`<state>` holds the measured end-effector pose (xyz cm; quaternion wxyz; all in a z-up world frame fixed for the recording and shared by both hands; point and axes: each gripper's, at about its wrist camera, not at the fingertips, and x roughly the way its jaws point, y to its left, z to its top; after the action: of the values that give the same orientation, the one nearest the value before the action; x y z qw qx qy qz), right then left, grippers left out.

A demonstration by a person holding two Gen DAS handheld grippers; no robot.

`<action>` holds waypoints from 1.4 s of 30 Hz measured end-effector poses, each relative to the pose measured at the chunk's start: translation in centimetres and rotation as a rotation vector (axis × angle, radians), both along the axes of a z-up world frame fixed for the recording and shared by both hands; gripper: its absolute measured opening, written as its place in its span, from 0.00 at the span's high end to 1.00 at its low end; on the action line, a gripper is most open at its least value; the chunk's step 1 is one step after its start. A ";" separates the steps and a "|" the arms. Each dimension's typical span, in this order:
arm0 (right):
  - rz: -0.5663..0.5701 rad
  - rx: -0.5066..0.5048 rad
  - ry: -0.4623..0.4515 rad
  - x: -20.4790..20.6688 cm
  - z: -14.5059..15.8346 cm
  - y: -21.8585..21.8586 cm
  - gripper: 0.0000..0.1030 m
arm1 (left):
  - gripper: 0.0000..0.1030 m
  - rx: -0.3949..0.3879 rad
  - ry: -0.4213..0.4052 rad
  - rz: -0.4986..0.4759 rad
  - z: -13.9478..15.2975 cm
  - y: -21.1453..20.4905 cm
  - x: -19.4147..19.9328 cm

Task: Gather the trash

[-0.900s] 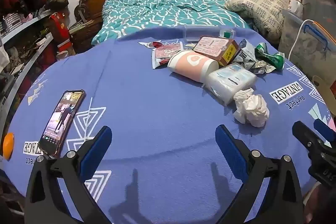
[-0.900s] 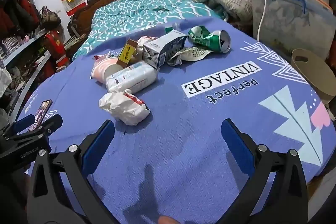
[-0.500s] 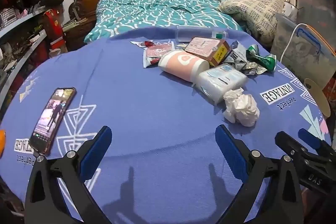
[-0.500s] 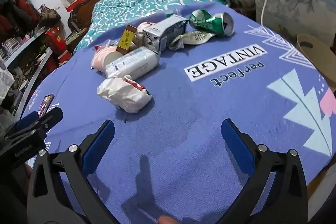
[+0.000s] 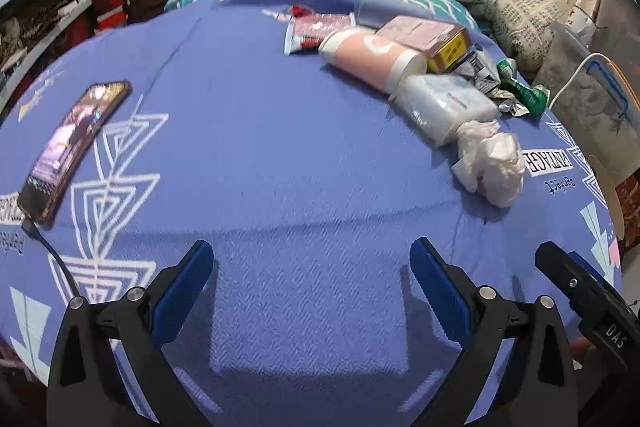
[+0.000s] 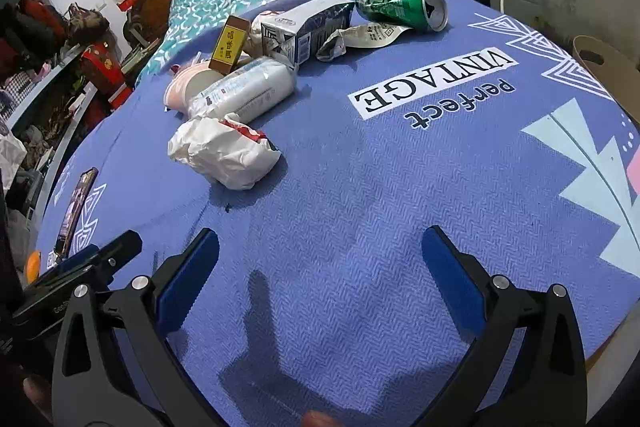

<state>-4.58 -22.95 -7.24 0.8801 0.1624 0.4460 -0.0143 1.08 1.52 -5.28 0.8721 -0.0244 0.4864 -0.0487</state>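
Trash lies in a loose cluster on the blue patterned cloth (image 6: 360, 227) covering the desk, ahead of both grippers and touched by neither. The left gripper (image 5: 312, 279) stands spread wide with nothing between its blue pads, hovering over bare cloth; the cluster sits ahead of it and to its right. Nearest on that side is the crumpled white paper wad (image 5: 490, 163), and just beyond it a clear plastic pack (image 5: 444, 107), a pink and white paper cup lying on its side (image 5: 370, 59) and a brown cardboard box with a yellow end (image 5: 430, 39). A black smartphone with a lit screen (image 5: 68, 147) lies ahead to this gripper's left (a cable runs from its near end), well apart from the trash.

The right gripper (image 6: 320, 263) is likewise fully released and empty above the cloth. From it, the paper wad (image 6: 224, 157) lies ahead and to the left, with the plastic pack (image 6: 248, 93) touching it farther on. Beyond those, roughly straight ahead, sit a white and blue carton (image 6: 306, 27), a crumpled silver wrapper (image 6: 360, 39) and a crushed green drink can (image 6: 400, 5).
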 end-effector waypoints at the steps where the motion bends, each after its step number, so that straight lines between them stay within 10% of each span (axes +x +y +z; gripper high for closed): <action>1: 0.001 -0.002 -0.001 0.0 0.0 0.0 0.03 | 0.09 -0.004 0.006 0.001 0.0 -0.1 -0.1; 42: 0.058 -0.112 -0.048 -0.8 -0.6 1.0 0.03 | 0.08 0.068 -0.003 -0.041 -0.7 -1.1 -0.4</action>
<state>-5.37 -21.90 -7.79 0.8983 0.1003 0.4276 -0.0097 0.69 0.43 -5.97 0.8719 0.0153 0.4868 -0.0501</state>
